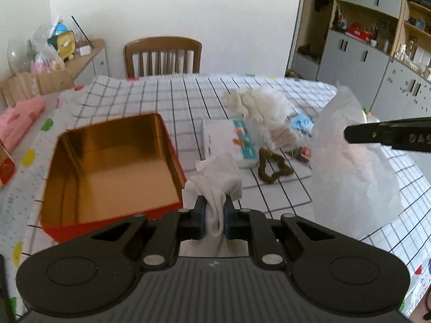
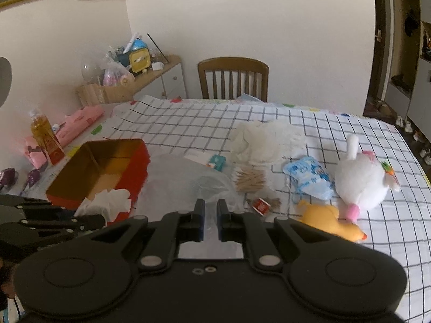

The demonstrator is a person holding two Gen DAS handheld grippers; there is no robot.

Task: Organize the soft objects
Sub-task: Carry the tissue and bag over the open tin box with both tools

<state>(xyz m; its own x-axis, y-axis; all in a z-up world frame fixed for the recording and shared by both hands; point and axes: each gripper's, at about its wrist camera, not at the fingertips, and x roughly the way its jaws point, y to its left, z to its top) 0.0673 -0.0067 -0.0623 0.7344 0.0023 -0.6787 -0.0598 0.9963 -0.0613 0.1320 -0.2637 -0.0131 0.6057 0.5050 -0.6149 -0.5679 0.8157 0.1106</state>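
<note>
My left gripper (image 1: pixel 215 211) is shut on a crumpled white tissue (image 1: pixel 219 177), held above the table just right of the open red tin (image 1: pixel 172 150) with its gold inside. In the right wrist view the left gripper (image 2: pixel 90 222) and the tissue (image 2: pixel 107 202) hang at the tin's (image 2: pixel 140 167) near corner. My right gripper (image 2: pixel 211 215) is shut on a clear plastic bag (image 2: pixel 183 180), which drapes down to the table. The left wrist view shows the right gripper (image 1: pixel 347 134) coming in from the right with the bag (image 1: pixel 355 180) hanging below it.
On the checked tablecloth lie a white plush rabbit (image 2: pixel 361 180), a yellow duck toy (image 2: pixel 328 218), a blue packet (image 2: pixel 309 180), wooden swabs (image 2: pixel 250 179), white mesh cloth (image 2: pixel 264 142) and a brown scrunchie (image 1: pixel 272 167). A bottle (image 2: pixel 44 134) stands left; a chair (image 2: pixel 233 78) is behind.
</note>
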